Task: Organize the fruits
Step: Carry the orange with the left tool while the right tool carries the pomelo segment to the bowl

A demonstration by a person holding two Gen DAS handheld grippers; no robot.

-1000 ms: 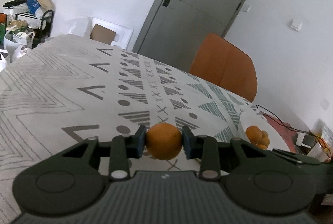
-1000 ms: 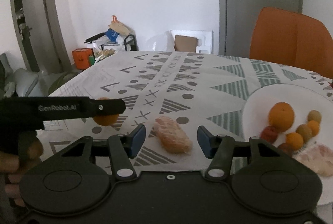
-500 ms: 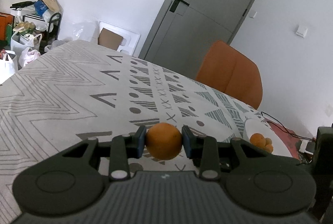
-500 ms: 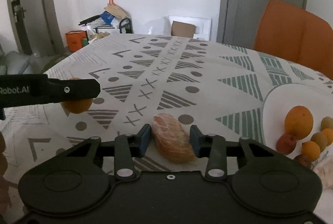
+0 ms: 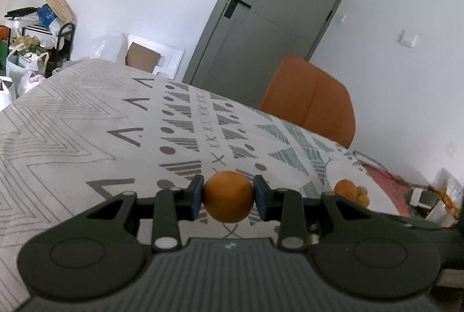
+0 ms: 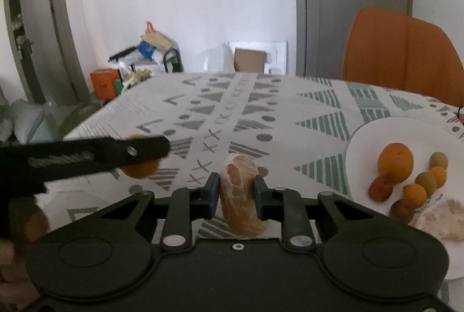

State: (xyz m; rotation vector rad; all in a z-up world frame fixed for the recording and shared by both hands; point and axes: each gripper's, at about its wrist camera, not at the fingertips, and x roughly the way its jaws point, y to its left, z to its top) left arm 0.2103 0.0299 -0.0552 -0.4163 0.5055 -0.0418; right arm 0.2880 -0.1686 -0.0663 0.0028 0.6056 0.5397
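My left gripper (image 5: 227, 197) is shut on an orange (image 5: 227, 196) and holds it above the patterned tablecloth. In the right wrist view the left gripper shows as a black bar (image 6: 87, 155) with the orange (image 6: 140, 168) partly hidden behind it. My right gripper (image 6: 236, 193) is shut on a peeled pomelo segment (image 6: 240, 193), lifted off the cloth. A white plate (image 6: 377, 135) at the right holds an orange (image 6: 395, 162), several small fruits and another peeled segment (image 6: 440, 217). The plate's fruit also shows in the left wrist view (image 5: 346, 188).
The table carries a grey-and-green patterned tablecloth (image 6: 261, 109). An orange chair (image 6: 403, 54) stands at the far right side. A cluttered rack (image 6: 145, 56) and a cardboard box (image 6: 250, 59) stand beyond the table by the wall. A cable lies at the right edge (image 5: 377, 164).
My right gripper closed on the peeled segment and lifted it off the cloth. My left gripper kept hold of the orange and shifted slightly.
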